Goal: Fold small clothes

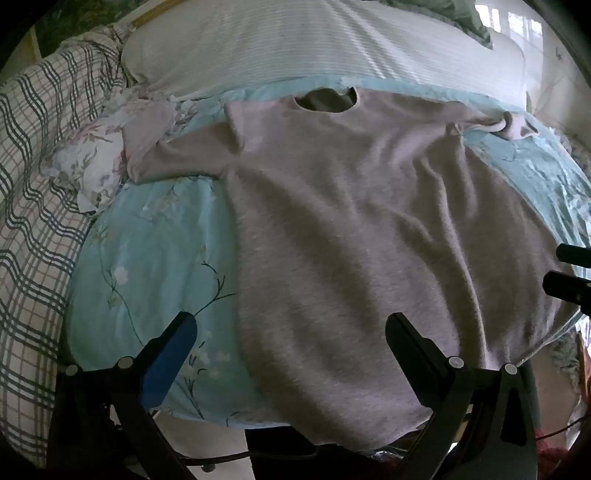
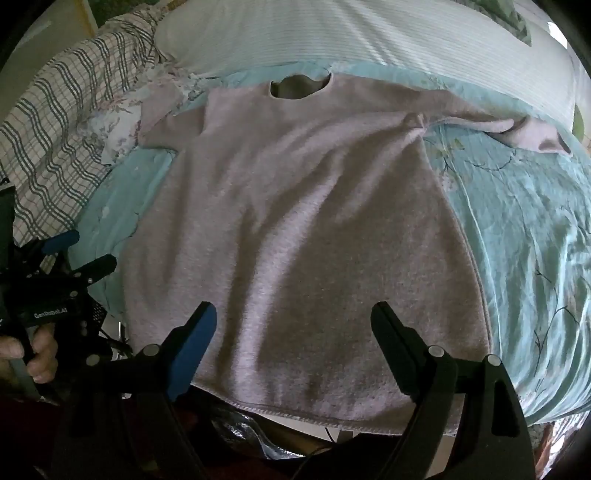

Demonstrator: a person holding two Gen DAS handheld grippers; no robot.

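Observation:
A pale pink sweater (image 1: 332,221) (image 2: 295,221) lies spread flat on a light blue floral sheet (image 1: 147,258) (image 2: 517,221), neck hole at the far side, hem hanging over the near edge. Its left sleeve (image 1: 177,151) points left; its right sleeve (image 2: 517,129) stretches right, bunched at the cuff. My left gripper (image 1: 291,328) hovers open above the sweater's near left edge, nothing between its fingers. My right gripper (image 2: 293,317) hovers open above the hem's middle, empty. The left gripper (image 2: 79,251) also shows at the left of the right wrist view, held by a hand (image 2: 33,354).
A plaid blanket (image 1: 33,184) lies bunched at the left, beside a floral cloth (image 1: 96,162). A white ribbed pillow (image 1: 277,40) lies behind the sweater, with a green cloth (image 1: 465,18) beyond it. The bed's near edge drops off under the hem.

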